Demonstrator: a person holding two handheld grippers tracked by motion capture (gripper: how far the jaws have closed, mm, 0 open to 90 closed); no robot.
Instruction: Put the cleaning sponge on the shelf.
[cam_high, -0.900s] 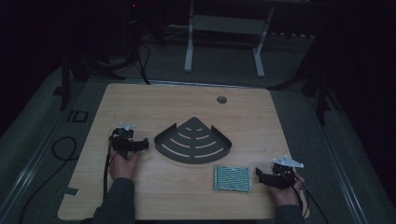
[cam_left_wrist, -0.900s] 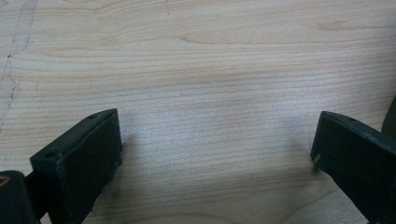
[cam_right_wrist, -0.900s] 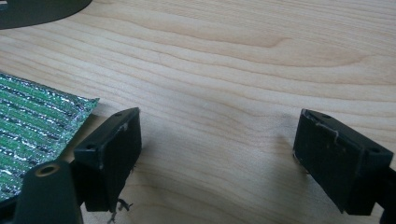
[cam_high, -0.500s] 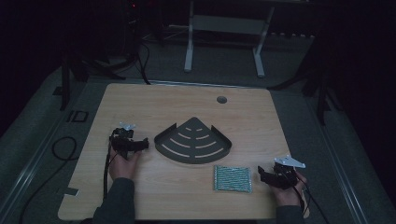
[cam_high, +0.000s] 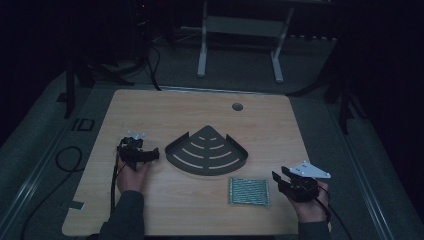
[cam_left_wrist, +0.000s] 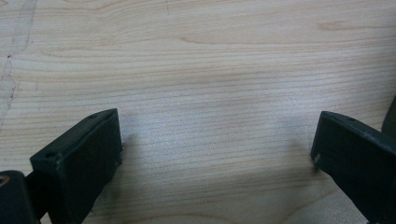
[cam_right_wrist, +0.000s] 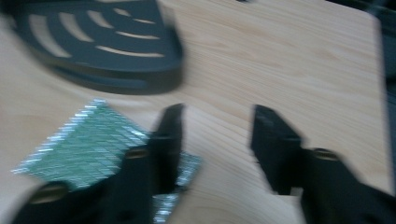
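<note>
wood-grain tabletop (cam_high: 150, 115) carries a dark, fan-shaped slotted shelf (cam_high: 206, 151) at its middle. just right of and nearer than that shelf lies a flat, glittery green woven mat (cam_high: 249, 190); beside it the right gripper (cam_high: 279, 176) hovers, jaws parted and empty. left of the shelf, the left gripper (cam_high: 156, 153) gapes wide over bare wood.

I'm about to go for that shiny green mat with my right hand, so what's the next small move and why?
Probably slide the right hand-held gripper a little left, so its open jaws straddle the mat's near edge. In the right gripper view one jaw already overlaps the mat's corner while the other stands over bare table, so nothing is between them yet.
</note>
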